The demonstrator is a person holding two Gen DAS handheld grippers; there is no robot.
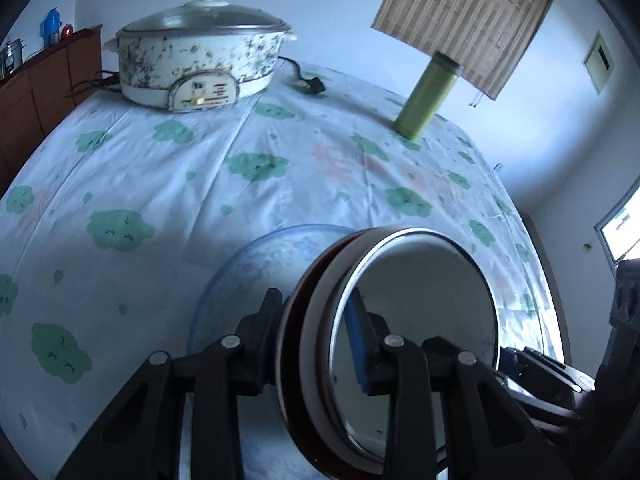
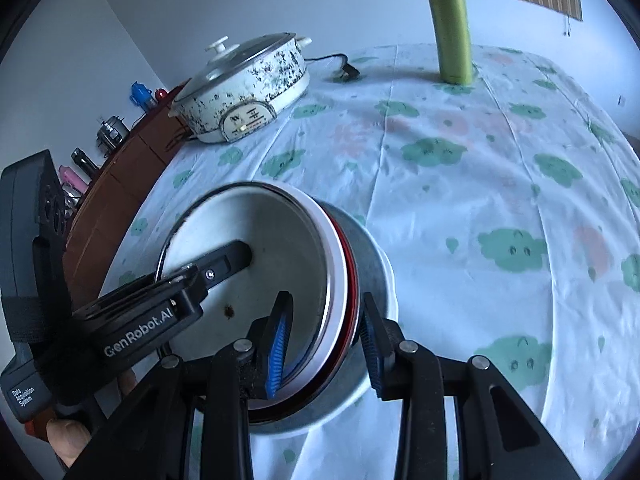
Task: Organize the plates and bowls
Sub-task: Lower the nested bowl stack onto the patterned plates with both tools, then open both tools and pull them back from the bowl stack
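A round table under a white cloth with green cloud print point(image 2: 460, 184) is kept bare in the middle, the speckled electric pot point(image 2: 244, 92) and green flask point(image 2: 450, 32) set well back. A nested stack of white bowl, red plate and metal bowl point(image 2: 340, 280) is held tilted above the cloth near the front edge, a clear glass bowl point(image 1: 240, 280) just behind it. It is clenched at the rim by both the left gripper point(image 1: 316, 340) and the right gripper point(image 2: 324, 336), probably to keep it from sliding apart.

Two grippers, left point(image 2: 236, 256) and right point(image 2: 324, 344); one stack of nested dishes point(image 2: 280, 280); one cooker point(image 1: 200, 64); one flask point(image 1: 426, 96); one table point(image 1: 240, 184).
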